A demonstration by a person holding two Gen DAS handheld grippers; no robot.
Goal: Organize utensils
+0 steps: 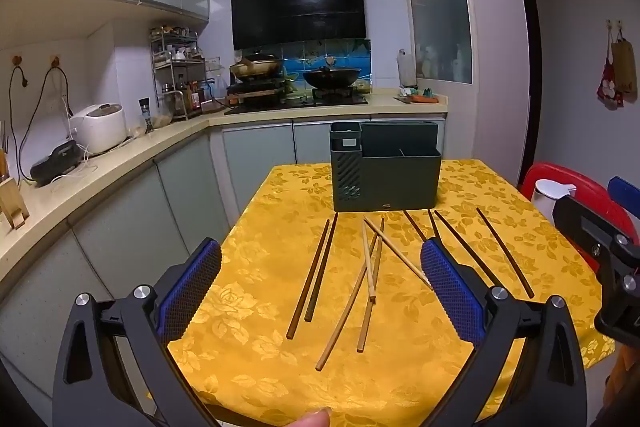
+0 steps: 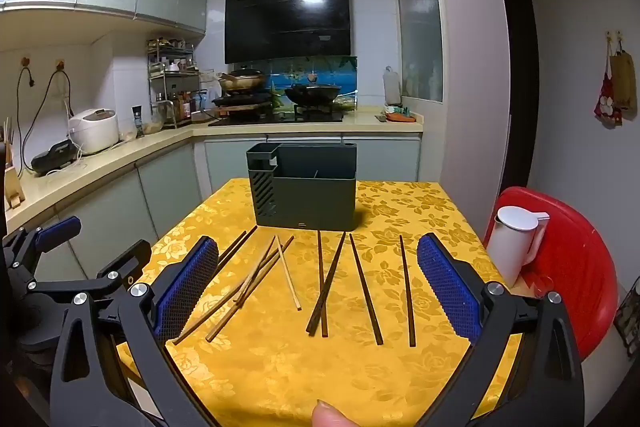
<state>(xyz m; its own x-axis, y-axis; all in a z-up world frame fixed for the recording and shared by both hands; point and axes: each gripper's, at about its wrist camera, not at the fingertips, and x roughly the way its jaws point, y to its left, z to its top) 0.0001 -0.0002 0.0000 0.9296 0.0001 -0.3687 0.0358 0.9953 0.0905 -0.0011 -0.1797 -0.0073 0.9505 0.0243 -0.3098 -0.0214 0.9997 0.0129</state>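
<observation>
Several chopsticks lie loose on the yellow tablecloth (image 1: 260,347) in front of a dark green utensil holder (image 1: 386,171), also seen in the right wrist view (image 2: 306,193). Two dark chopsticks (image 1: 316,271) lie at the left, pale bamboo ones (image 1: 370,283) cross in the middle, dark ones (image 1: 504,253) lie at the right. In the right wrist view the bamboo ones (image 2: 256,281) lie left and dark ones (image 2: 366,289) lie centre and right. My left gripper (image 1: 320,283) and right gripper (image 2: 318,279) are both open and empty, above the table's near edge.
A white kettle (image 2: 514,243) stands on a red stool (image 2: 576,275) right of the table. The kitchen counter (image 1: 120,163) with a rice cooker (image 1: 100,127) runs along the left. The stove with pans (image 1: 296,83) is behind the holder.
</observation>
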